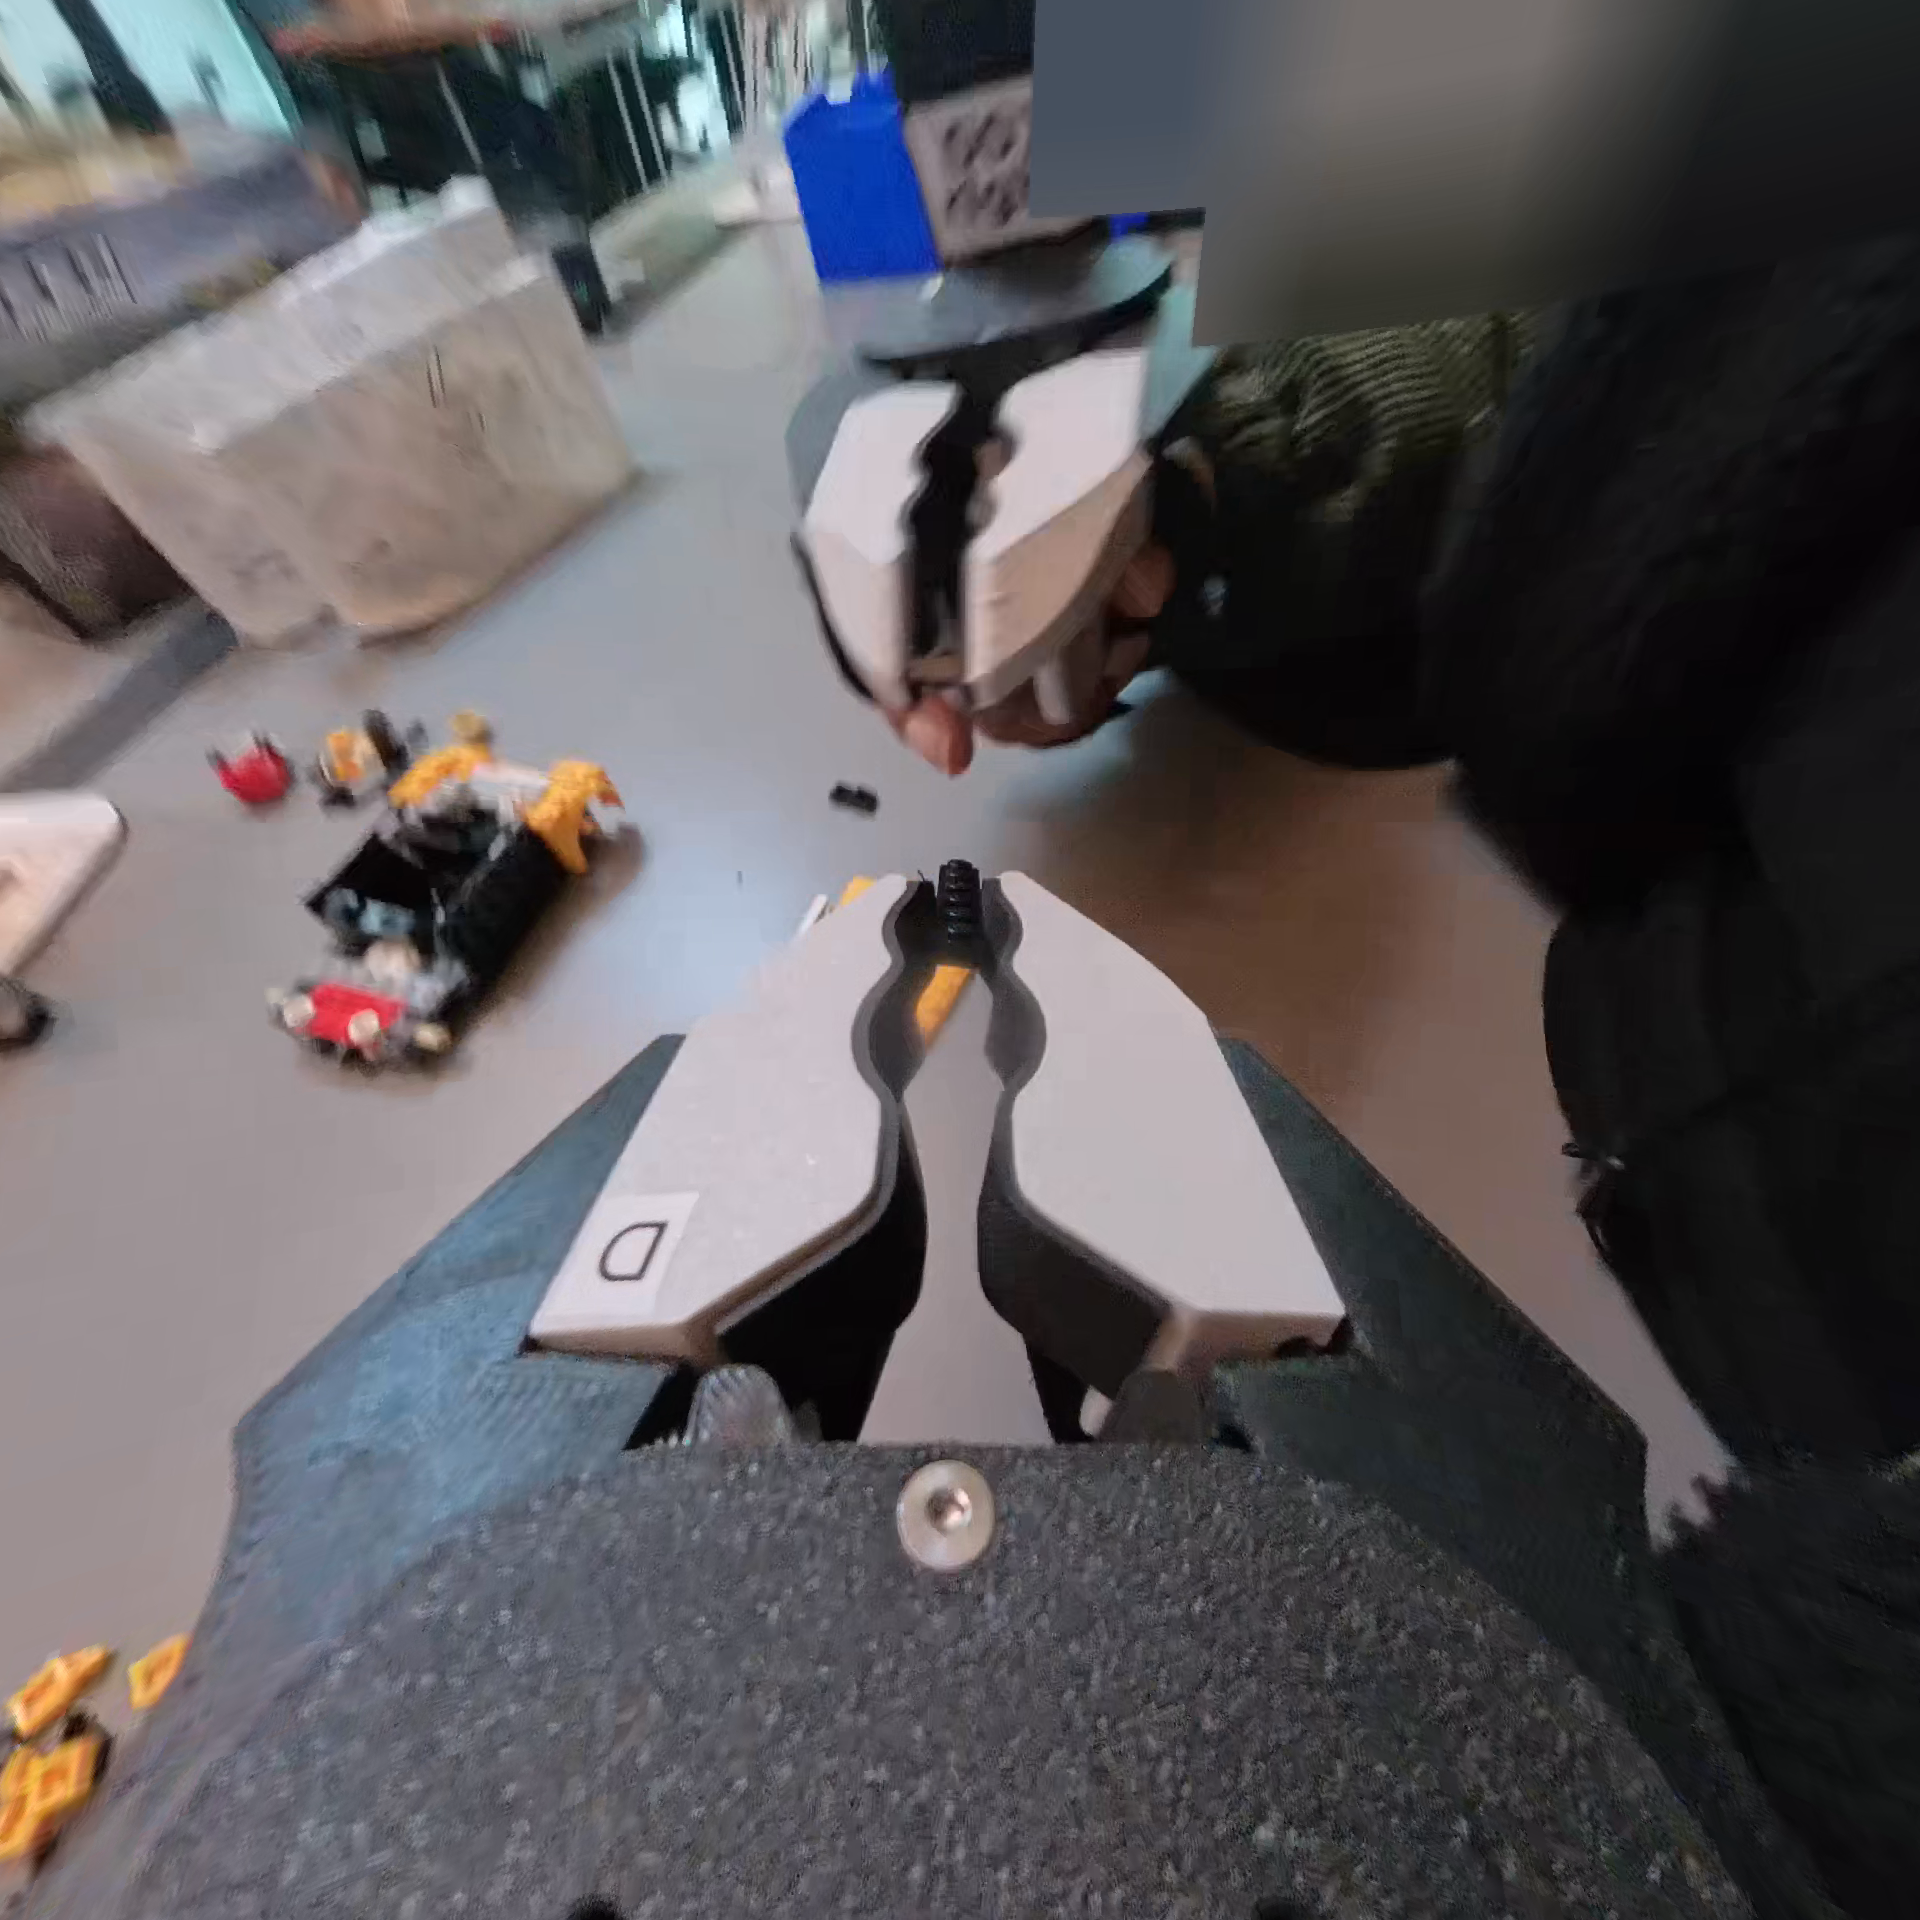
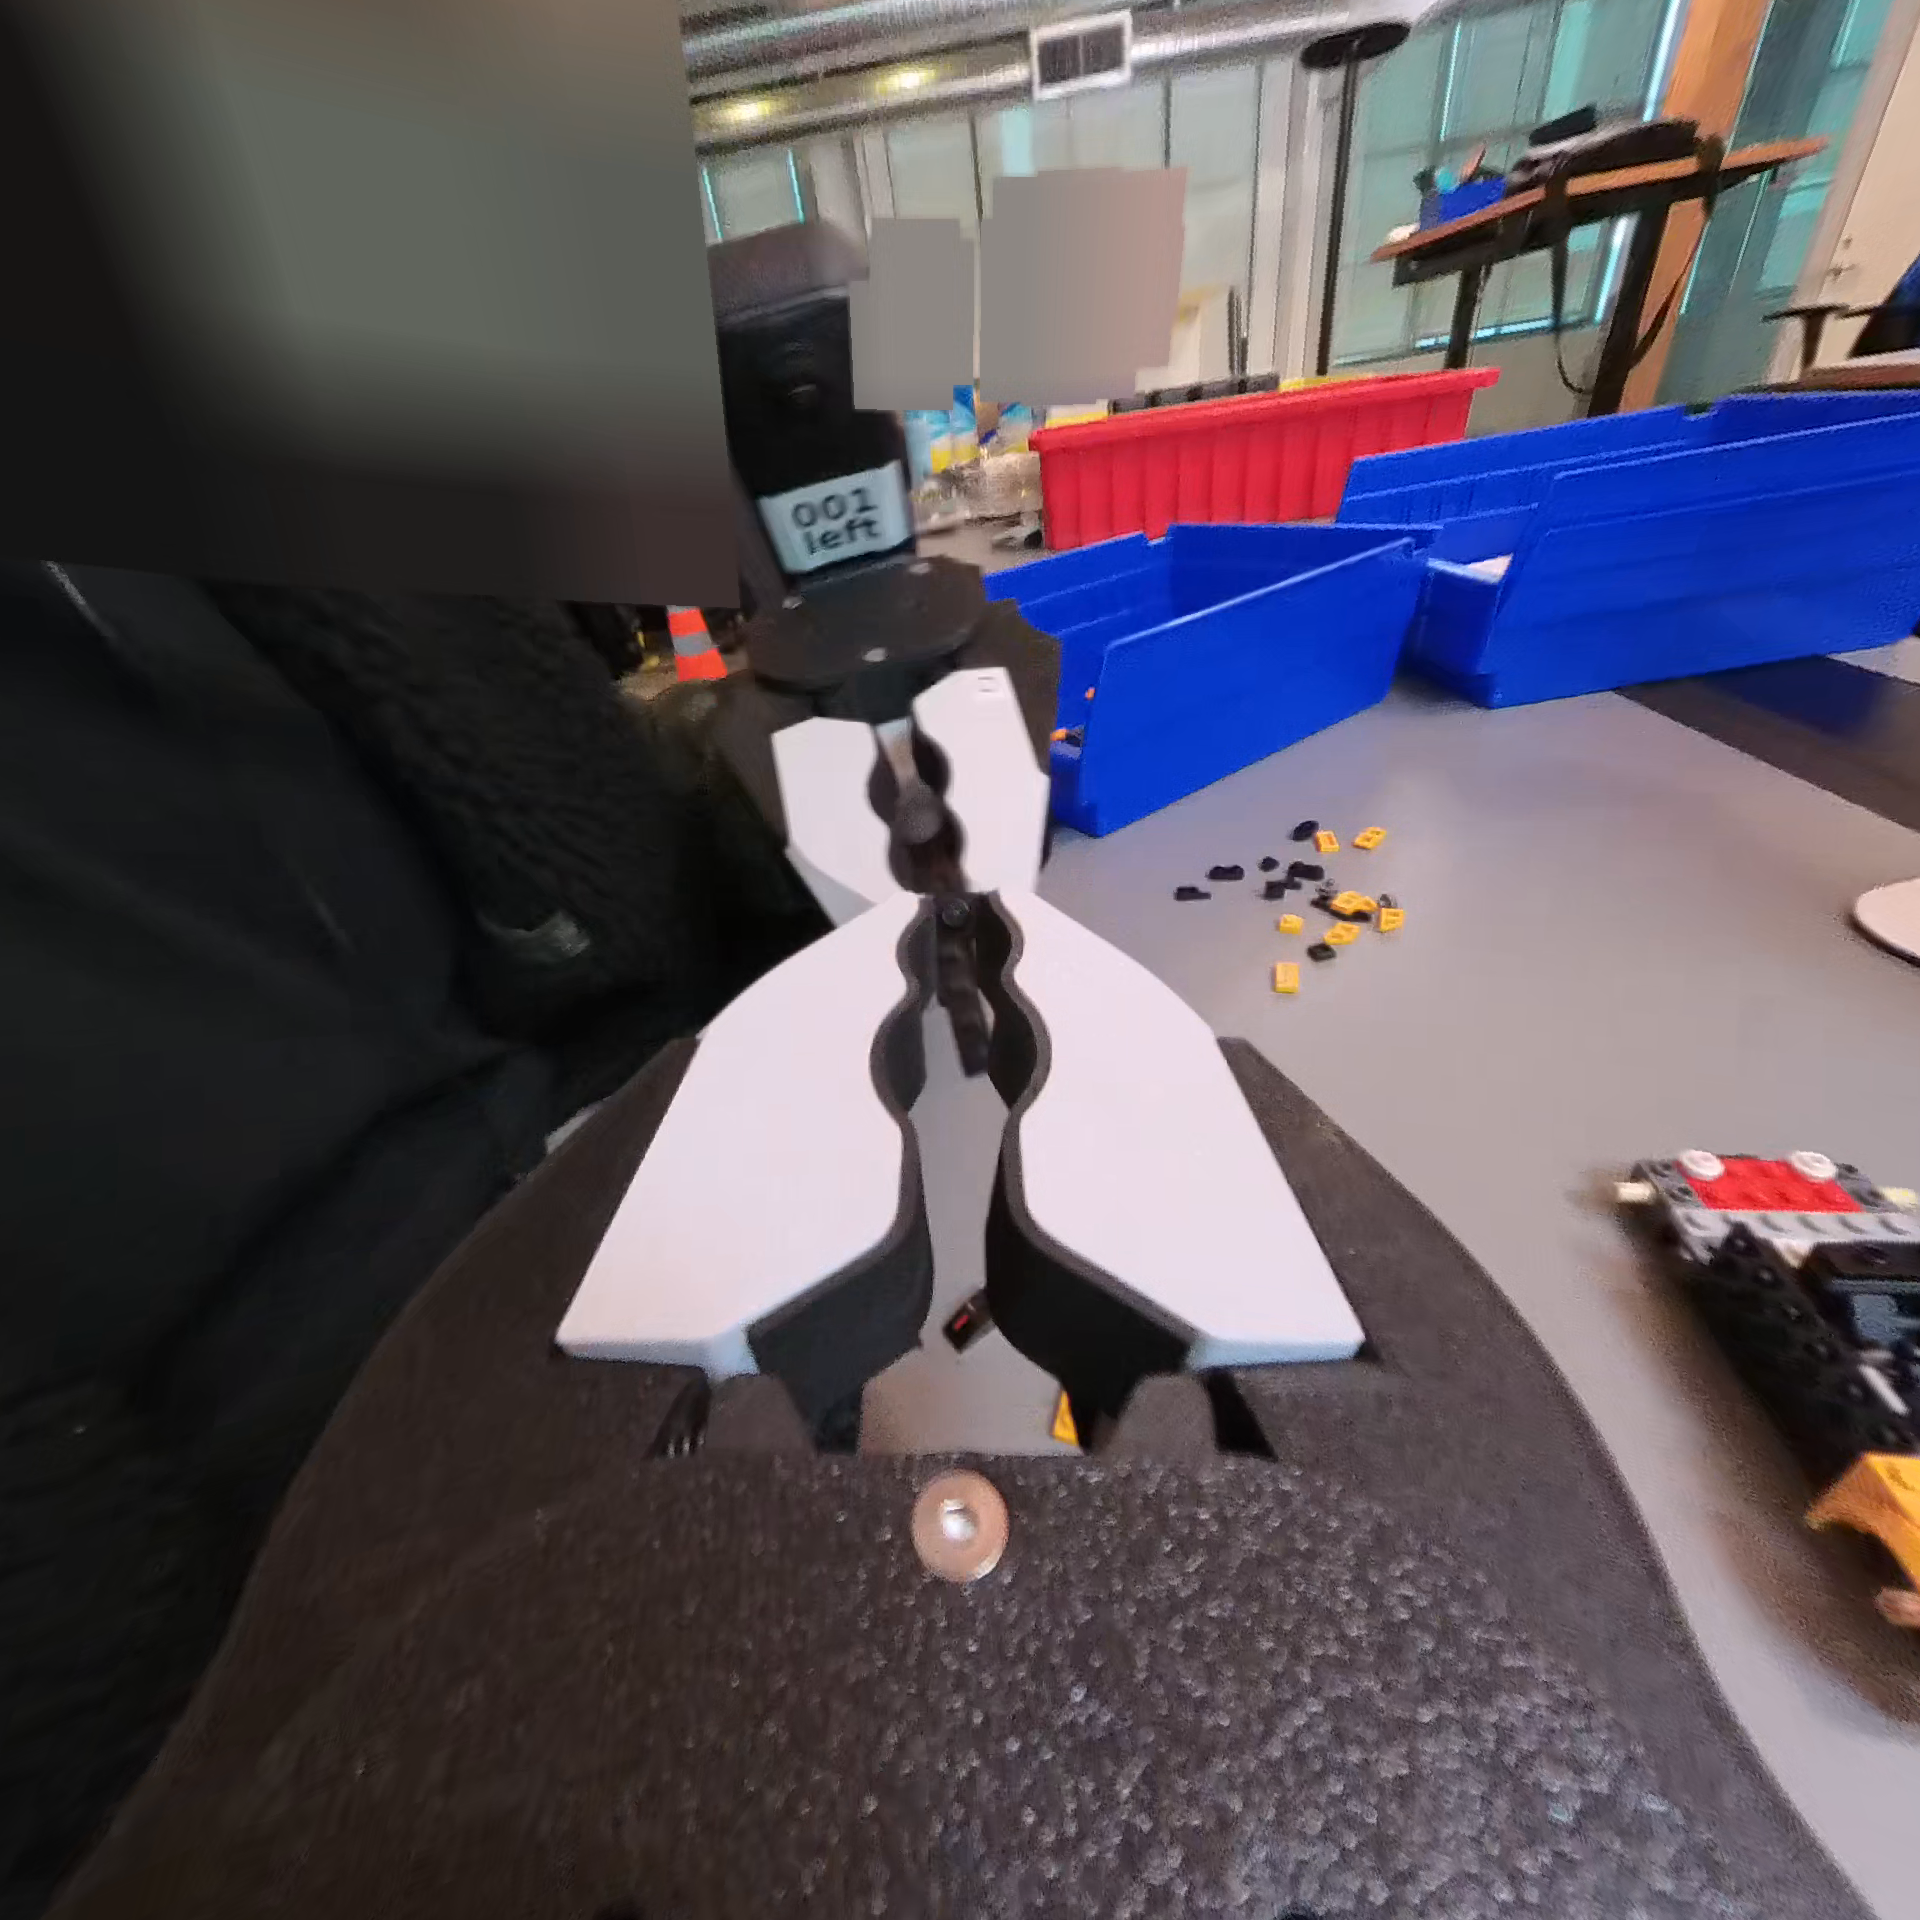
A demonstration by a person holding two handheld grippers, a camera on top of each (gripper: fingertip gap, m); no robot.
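My left gripper is shut on a small black ridged brick piece at its fingertips, above the grey table. A yellow piece shows below the fingers; I cannot tell whether it is joined to the black piece. My right gripper is shut on a long black brick piece that runs back between its pads. In the right wrist view the left gripper points towards my right gripper, tip close to tip, with its black piece between its fingers. The right gripper also shows in the left wrist view, held by a hand.
A black, red and yellow brick vehicle lies on the table, also at the right in the right wrist view. Loose black and yellow pieces lie beyond. Blue bins and a red bin stand at the back. A dark sleeve fills the right. Only a small space, under 4 cm, lies between the two pairs of fingers.
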